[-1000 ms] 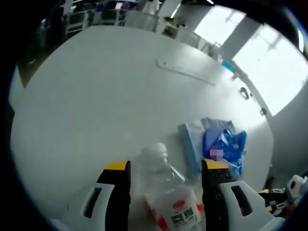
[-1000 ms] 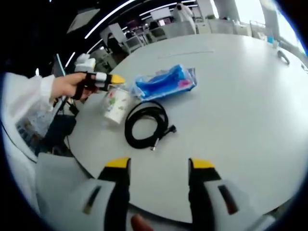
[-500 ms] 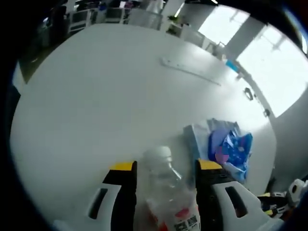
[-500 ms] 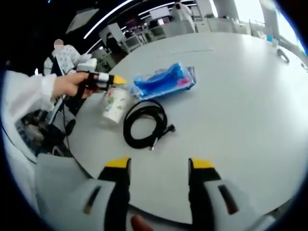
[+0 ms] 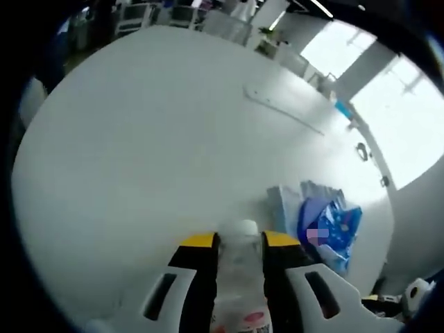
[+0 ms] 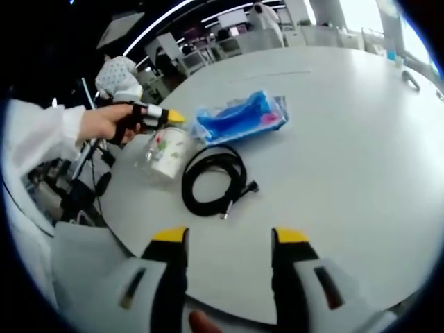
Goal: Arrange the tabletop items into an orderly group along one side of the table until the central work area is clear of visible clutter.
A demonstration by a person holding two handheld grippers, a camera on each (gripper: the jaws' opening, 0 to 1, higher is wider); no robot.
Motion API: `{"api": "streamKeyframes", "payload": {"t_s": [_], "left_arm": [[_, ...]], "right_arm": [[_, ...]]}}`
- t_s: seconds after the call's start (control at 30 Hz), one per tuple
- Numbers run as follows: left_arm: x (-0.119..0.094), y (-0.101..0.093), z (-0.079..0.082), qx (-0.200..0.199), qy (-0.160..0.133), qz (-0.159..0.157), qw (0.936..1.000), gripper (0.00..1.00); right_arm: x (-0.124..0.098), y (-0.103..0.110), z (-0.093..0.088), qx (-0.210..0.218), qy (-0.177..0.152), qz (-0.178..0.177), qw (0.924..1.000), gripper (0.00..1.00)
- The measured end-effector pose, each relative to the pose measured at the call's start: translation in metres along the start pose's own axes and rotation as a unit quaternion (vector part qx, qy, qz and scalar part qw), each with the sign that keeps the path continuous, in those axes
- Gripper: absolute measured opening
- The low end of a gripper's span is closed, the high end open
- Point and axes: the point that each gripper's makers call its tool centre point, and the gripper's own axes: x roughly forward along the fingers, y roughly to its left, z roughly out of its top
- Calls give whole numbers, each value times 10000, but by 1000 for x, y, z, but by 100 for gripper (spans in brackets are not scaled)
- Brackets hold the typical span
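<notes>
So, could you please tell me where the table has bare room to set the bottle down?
The table is bare across the wide stretch right of the black cable and the blue packet. It is crowded at the left edge, where the left gripper is shut on the bottle beside the cable and packet.

Clear bottle (image 5: 239, 274) clamped in tongs; blue packet (image 6: 239, 117) beside black cable (image 6: 211, 180).

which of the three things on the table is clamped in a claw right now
The clear plastic bottle: the left claw is shut on its neck. The coiled black cable and blue packet lie free, and the right claw is open, holding nothing.
</notes>
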Motion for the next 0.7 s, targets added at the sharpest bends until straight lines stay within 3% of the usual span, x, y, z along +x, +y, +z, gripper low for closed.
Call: {"api": "streamKeyframes", "payload": {"t_s": [0.7], "left_arm": [[-48, -9, 4, 22, -401, -238, 9989, 16]], "right_arm": [[-7, 5, 2, -78, -152, 113, 9998, 45]]}}
